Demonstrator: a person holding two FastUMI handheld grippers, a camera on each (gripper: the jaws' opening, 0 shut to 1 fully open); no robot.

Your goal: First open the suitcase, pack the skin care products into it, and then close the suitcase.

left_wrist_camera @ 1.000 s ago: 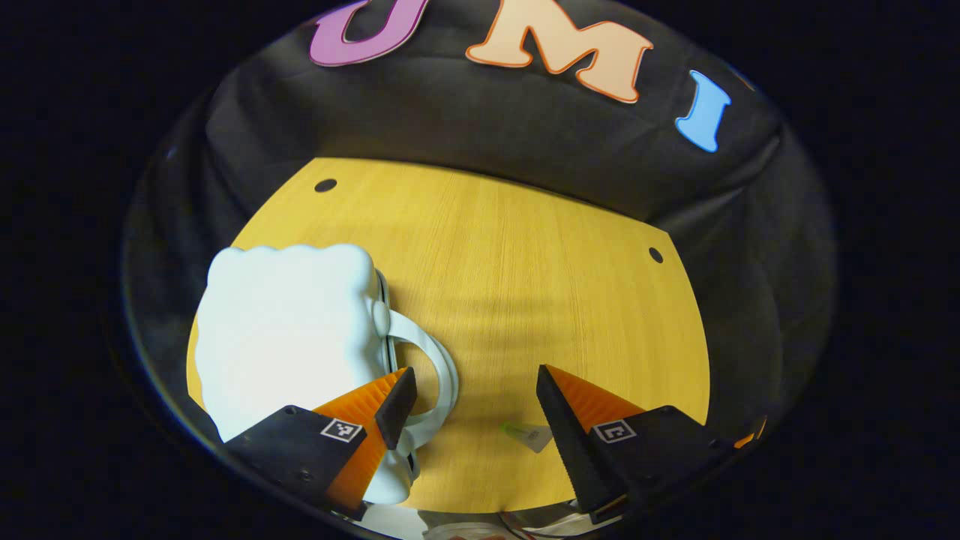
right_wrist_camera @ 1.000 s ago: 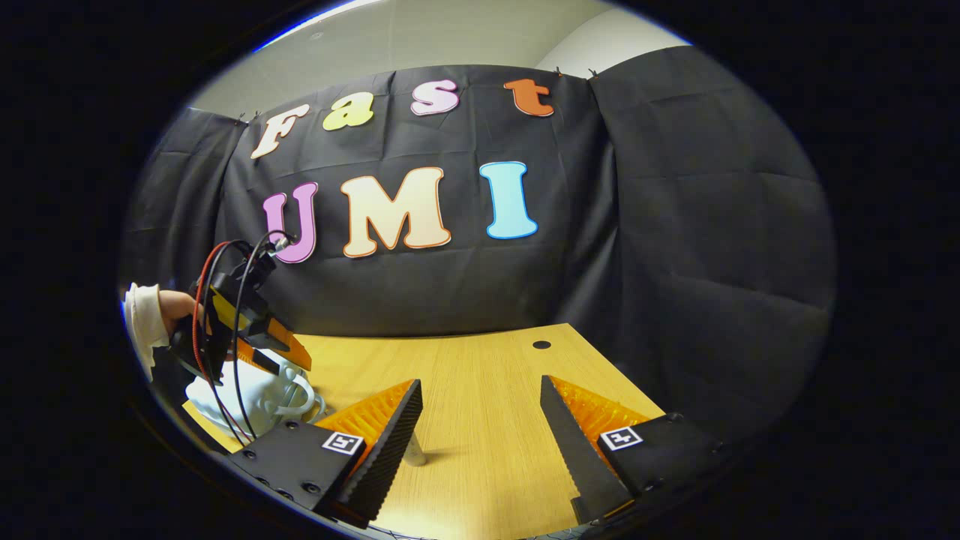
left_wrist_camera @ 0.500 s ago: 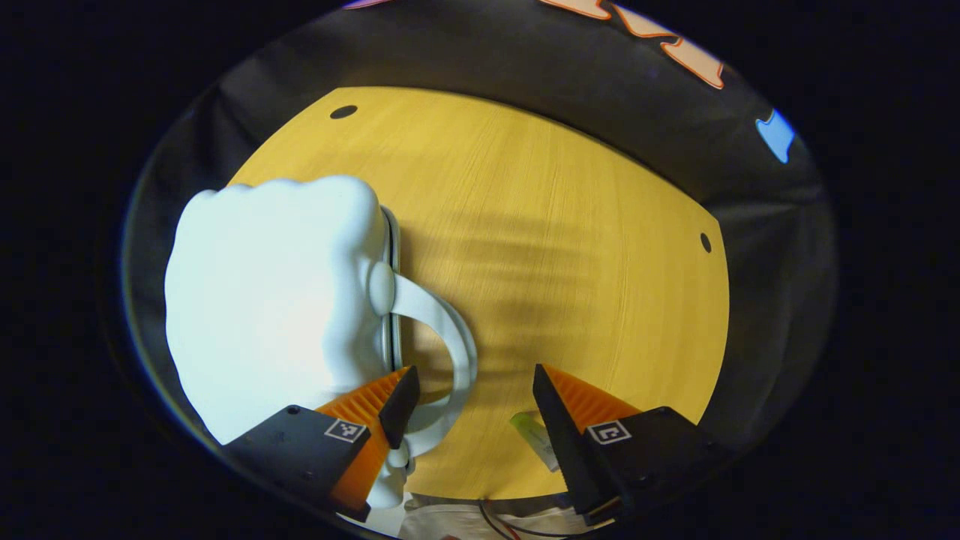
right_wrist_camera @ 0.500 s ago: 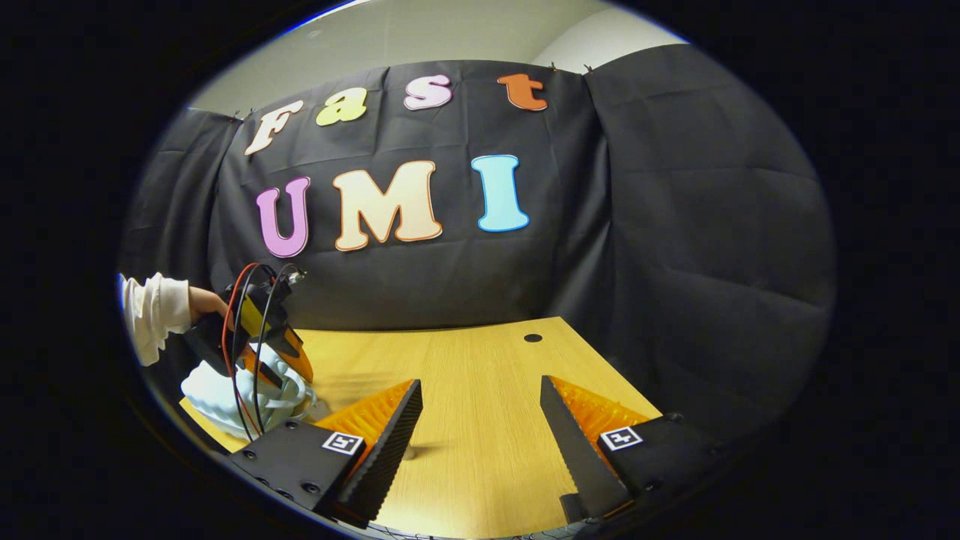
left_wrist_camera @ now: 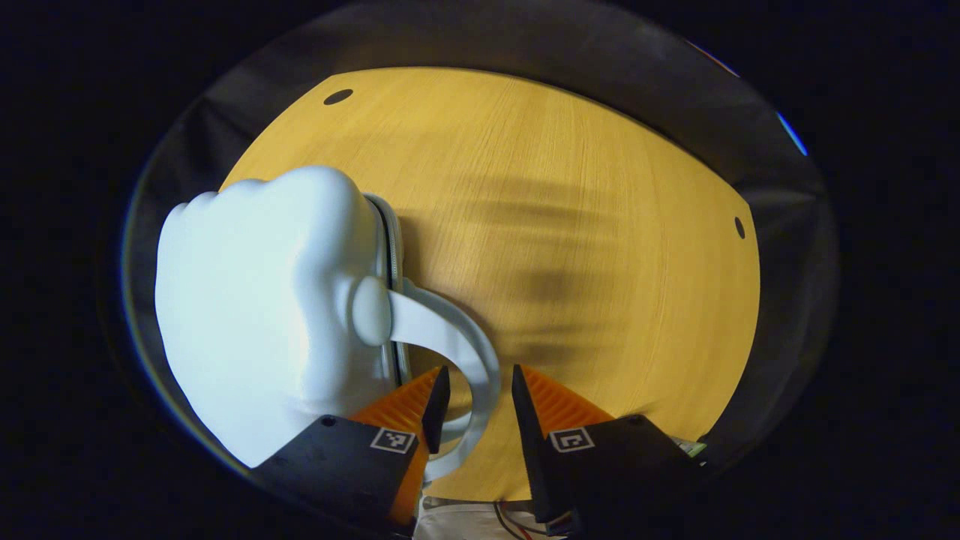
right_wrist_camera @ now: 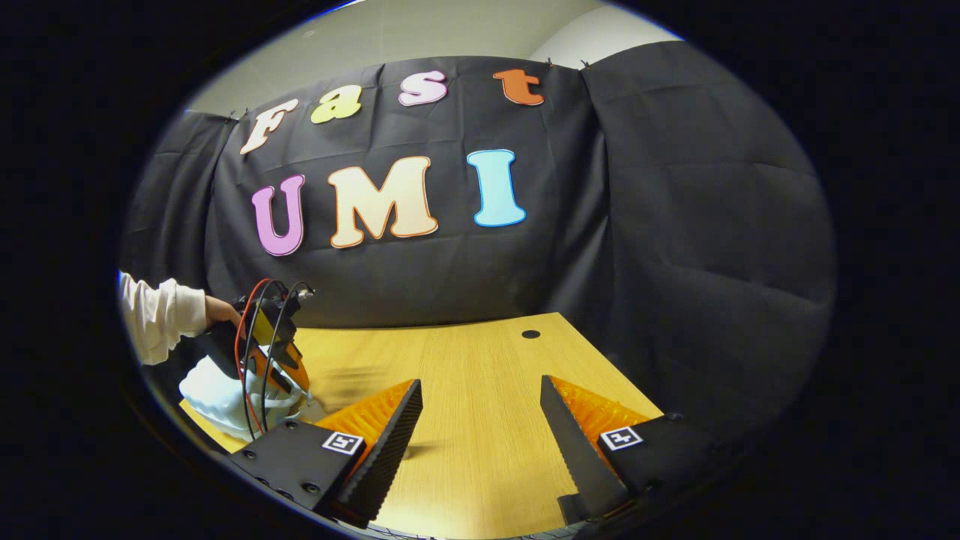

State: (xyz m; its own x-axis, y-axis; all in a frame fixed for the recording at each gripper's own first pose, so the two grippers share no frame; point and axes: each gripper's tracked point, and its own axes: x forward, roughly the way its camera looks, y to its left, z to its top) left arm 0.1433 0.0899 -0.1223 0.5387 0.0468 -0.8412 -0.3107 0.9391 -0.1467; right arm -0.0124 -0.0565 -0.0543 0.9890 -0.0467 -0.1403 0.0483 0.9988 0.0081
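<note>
A white, bumpy-shelled suitcase (left_wrist_camera: 262, 300) lies shut on the wooden table (left_wrist_camera: 600, 225), its curved white handle (left_wrist_camera: 450, 330) pointing toward me. My left gripper (left_wrist_camera: 478, 375) has its fingers drawn close on either side of the handle, and a strip of table shows between the left finger and the handle. A sliver of a green-and-white tube (left_wrist_camera: 694, 448) peeks out beside the right finger's base. In the right gripper view, my right gripper (right_wrist_camera: 480, 390) hovers open and empty over the table (right_wrist_camera: 480, 352). The left gripper (right_wrist_camera: 270, 352) sits down on the suitcase (right_wrist_camera: 206, 390) at far left.
A white-sleeved hand (right_wrist_camera: 161, 319) holds the left gripper, with red and black cables looping over it. The table has small round holes near its far corners (left_wrist_camera: 337, 96) (right_wrist_camera: 530, 333). Black cloth walls stand behind and to the right of the table.
My left gripper has dropped toward the suitcase and its fingers have narrowed around the handle. The right gripper has stayed nearly still and open.
</note>
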